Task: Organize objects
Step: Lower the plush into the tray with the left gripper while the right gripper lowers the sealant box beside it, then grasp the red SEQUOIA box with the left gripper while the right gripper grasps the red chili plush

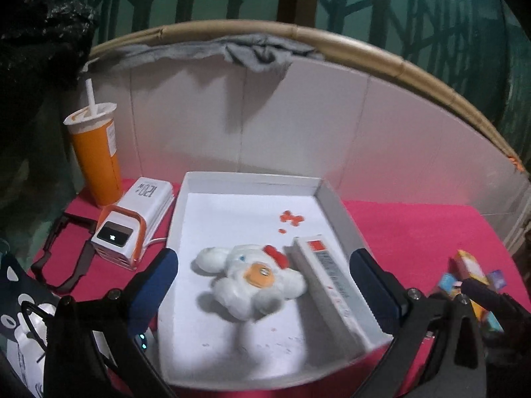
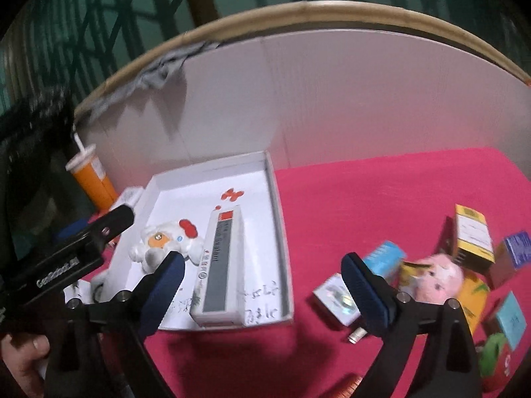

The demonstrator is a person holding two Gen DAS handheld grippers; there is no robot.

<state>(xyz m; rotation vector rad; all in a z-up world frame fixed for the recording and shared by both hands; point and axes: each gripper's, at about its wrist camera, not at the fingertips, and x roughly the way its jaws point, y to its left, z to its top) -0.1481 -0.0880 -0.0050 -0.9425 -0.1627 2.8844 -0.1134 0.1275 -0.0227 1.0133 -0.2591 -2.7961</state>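
While the white plush (image 1: pixel 252 278) and long box (image 1: pixel 328 278) already lie in the white tray (image 1: pixel 232 180), we hold left gripper (image 1: pixel 262 285) and right gripper (image 2: pixel 262 285) spread, empty; pink plush (image 2: pixel 438 278) and small boxes (image 2: pixel 473 238) remain outside on the cloth.

Fluffy plush toy (image 1: pixel 252 282) in a matt cardboard tray (image 1: pixel 186 219) on pink cloth (image 2: pixel 365 199).

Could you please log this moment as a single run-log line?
left gripper: open, empty | right gripper: open, empty | white tray: holds white plush, long box | pink plush, small boxes: outside
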